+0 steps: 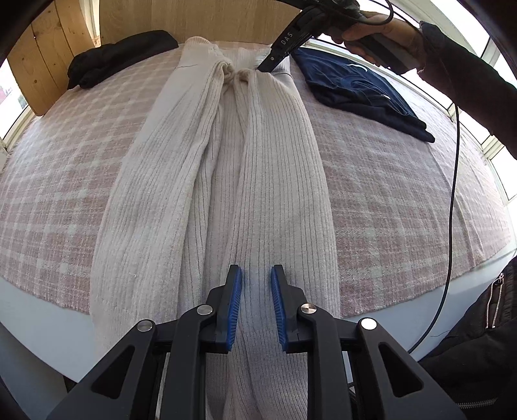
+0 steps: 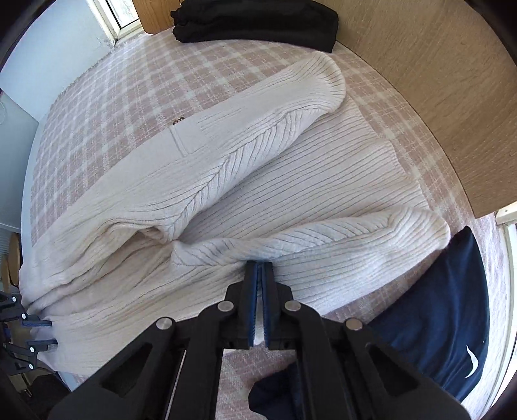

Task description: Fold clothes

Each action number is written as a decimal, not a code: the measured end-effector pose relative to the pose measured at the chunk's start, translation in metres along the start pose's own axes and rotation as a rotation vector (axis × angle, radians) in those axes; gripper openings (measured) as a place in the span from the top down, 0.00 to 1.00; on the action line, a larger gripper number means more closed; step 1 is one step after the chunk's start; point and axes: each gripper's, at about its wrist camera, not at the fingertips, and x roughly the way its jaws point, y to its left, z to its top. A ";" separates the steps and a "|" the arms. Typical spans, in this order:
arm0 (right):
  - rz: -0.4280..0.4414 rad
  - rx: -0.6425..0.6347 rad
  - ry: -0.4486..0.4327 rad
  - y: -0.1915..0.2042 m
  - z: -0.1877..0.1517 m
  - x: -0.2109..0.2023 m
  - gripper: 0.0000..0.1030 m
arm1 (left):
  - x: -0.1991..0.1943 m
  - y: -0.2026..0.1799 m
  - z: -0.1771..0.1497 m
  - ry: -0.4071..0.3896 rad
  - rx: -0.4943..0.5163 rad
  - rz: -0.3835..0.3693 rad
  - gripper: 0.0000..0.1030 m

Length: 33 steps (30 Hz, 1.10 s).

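Lying lengthwise down the middle of a pink-and-white checked blanket (image 1: 381,181), the cream ribbed cardigan (image 1: 226,168) has both sleeves folded in over its body, and its near end hangs off the near edge of the bed. The left gripper (image 1: 256,274) points steeply down at that near end; its blue pads (image 1: 236,300) stand a narrow way apart with a ridge of the knit between them, but whether they actually pinch the cloth cannot be told. At the far end of the cardigan the right gripper (image 1: 263,68) comes in from the upper right, held by the person's right hand (image 1: 378,32) in a dark sleeve (image 1: 465,74), tilted steeply down with its tip on the bunched knit. Seen from the right wrist, its jaws are closed together at the edge of the right-hand sleeve, with pale fabric showing in the slit between the pads (image 2: 253,310), so it seems to grip a thin fold of the cardigan. A navy garment (image 1: 362,93) lies folded just right of the cardigan, and a black garment (image 1: 119,58) sits at the far left by the wooden headboard (image 1: 200,19).
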 end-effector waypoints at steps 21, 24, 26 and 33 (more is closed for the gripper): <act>0.085 -0.029 -0.032 0.045 0.008 0.010 0.98 | -0.049 0.000 -0.020 -0.039 -0.035 -0.084 0.83; 0.092 -0.022 -0.025 0.042 0.004 0.003 0.98 | -0.011 -0.007 -0.028 0.094 0.030 0.007 0.83; 0.101 -0.009 -0.037 0.040 -0.002 -0.007 0.98 | -0.013 0.000 -0.030 0.078 0.005 0.024 0.85; 0.190 -0.105 0.017 0.081 -0.039 -0.011 0.98 | -0.019 0.016 -0.035 0.081 -0.033 0.074 0.81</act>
